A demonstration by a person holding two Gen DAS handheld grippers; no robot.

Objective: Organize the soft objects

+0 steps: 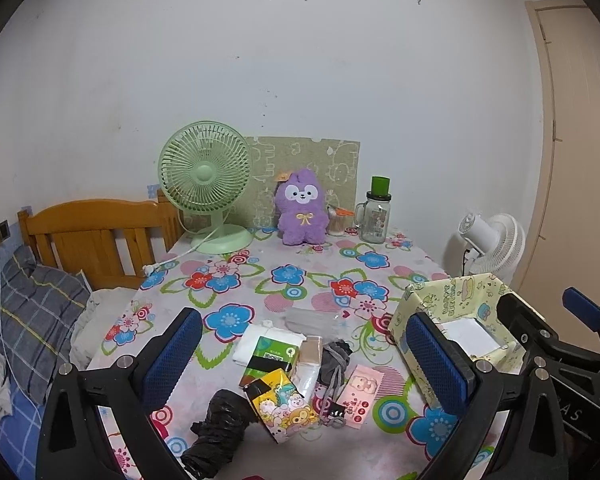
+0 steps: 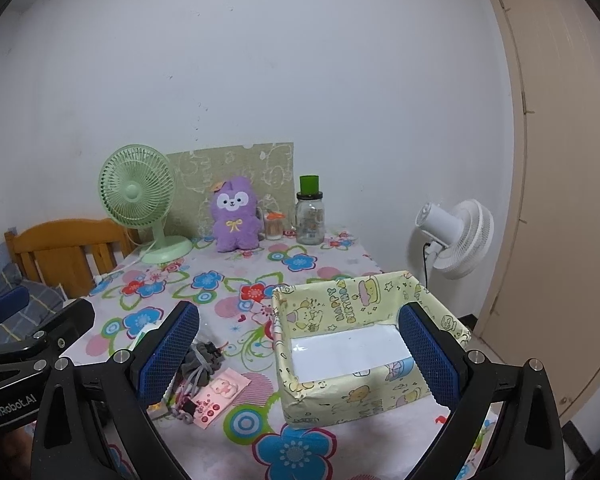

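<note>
My left claw, jaws spread and empty, hovers directly over the soft pile on the bench, while my right claw, likewise spread, faces the yellow box right of the pile.

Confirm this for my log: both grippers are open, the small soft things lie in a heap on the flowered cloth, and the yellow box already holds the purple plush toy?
Not quite. The yellow box holds nothing; the right wrist view shows its bare white floor. The purple plush toy stands at the back beside the green fan. The rest is right.
</note>
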